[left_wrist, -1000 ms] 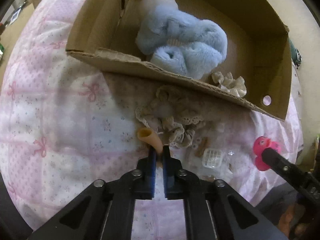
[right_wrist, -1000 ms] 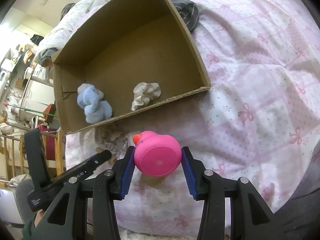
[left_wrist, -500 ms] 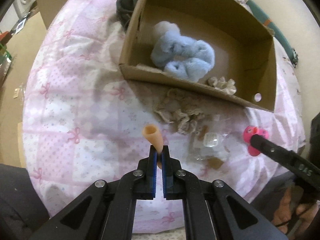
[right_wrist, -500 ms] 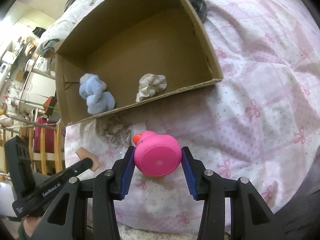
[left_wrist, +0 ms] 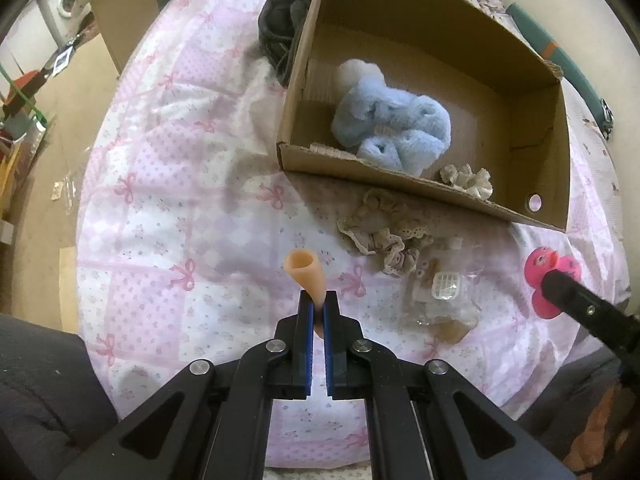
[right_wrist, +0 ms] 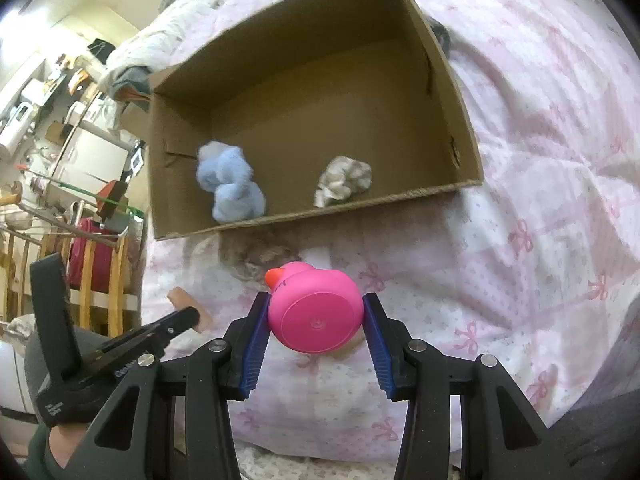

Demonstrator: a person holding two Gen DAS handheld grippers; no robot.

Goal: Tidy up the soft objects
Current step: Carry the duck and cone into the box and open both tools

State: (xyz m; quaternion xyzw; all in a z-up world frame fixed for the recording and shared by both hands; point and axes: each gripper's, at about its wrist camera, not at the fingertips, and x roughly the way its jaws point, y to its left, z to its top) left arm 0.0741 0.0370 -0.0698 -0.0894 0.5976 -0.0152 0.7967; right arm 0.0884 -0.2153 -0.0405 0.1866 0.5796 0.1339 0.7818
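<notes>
So the left gripper (left_wrist: 316,304) has its jaws clamped on a peach rubber tube (left_wrist: 306,270), and the right gripper (right_wrist: 316,320) is squeezing a pink rubber duck (right_wrist: 316,312) over the pink bedspread (left_wrist: 160,220). Lace scrunchie (left_wrist: 384,228) at 1 o'clock; beyond it, the cardboard box (left_wrist: 440,52) holds a blue plush (left_wrist: 392,124).

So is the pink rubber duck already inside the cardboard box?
No, the pink rubber duck is clamped in the right gripper, outside the cardboard box.
</notes>
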